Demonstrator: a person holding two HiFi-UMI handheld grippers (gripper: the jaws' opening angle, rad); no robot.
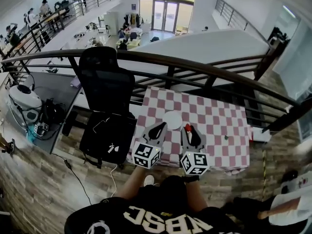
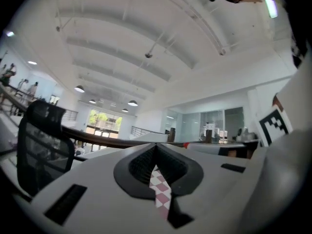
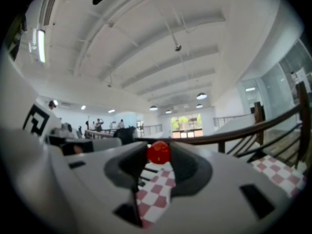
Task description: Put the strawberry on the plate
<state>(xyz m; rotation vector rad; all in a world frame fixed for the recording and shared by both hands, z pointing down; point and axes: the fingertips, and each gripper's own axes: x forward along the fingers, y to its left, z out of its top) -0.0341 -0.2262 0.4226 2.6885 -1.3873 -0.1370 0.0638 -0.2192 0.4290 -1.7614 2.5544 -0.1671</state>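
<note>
A small red strawberry (image 1: 187, 127) is pinched between the tips of my right gripper (image 1: 188, 129), held above the red-and-white checked tablecloth (image 1: 219, 123). In the right gripper view the strawberry (image 3: 158, 152) fills the gap at the tips of the right gripper (image 3: 158, 155), with the cloth showing below it. A white plate (image 1: 172, 119) lies on the cloth just left of and beyond the strawberry. My left gripper (image 1: 160, 127) hovers near the plate's near-left edge. In its own view the left gripper (image 2: 156, 149) has its jaws meeting at the tips with nothing between them.
A black office chair (image 1: 105, 89) stands close against the table's left side. A dark railing (image 1: 195, 68) runs behind the table. A small green item (image 1: 225, 137) lies on the cloth to the right. Another person's legs (image 1: 287, 204) are at the lower right.
</note>
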